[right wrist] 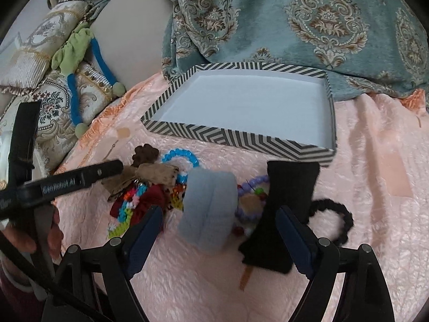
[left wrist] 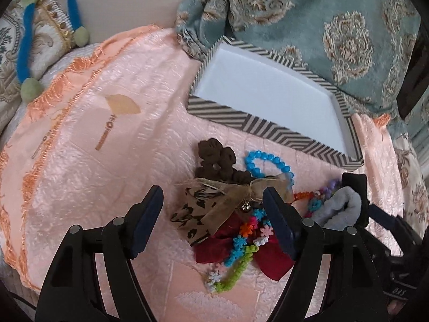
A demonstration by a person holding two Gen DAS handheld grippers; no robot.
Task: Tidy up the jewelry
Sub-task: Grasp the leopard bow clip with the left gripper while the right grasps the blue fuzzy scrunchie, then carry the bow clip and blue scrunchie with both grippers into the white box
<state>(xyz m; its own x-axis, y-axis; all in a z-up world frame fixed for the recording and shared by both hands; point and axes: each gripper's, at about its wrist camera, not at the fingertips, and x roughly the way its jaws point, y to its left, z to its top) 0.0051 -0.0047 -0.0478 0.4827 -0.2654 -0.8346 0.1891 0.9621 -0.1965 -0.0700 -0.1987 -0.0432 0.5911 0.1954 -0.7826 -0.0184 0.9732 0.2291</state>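
Your left tongs point(left wrist: 213, 209) stand apart over the jewelry pile point(left wrist: 233, 214), straddling the tan printed bow point(left wrist: 203, 212) without clamping it. Your right tongs point(right wrist: 218, 229) are apart too, flanking the grey-blue band point(right wrist: 209, 209) and the black bow point(right wrist: 284, 209). The blue bead bracelet point(left wrist: 268, 165) lies at 12 o'clock of the pile; the striped box point(left wrist: 270, 99) sits beyond, toward 1 o'clock, on the pink bedspread point(left wrist: 107, 147). Only the right view shows the black scrunchie point(right wrist: 331, 220), at 3 o'clock of the black bow.
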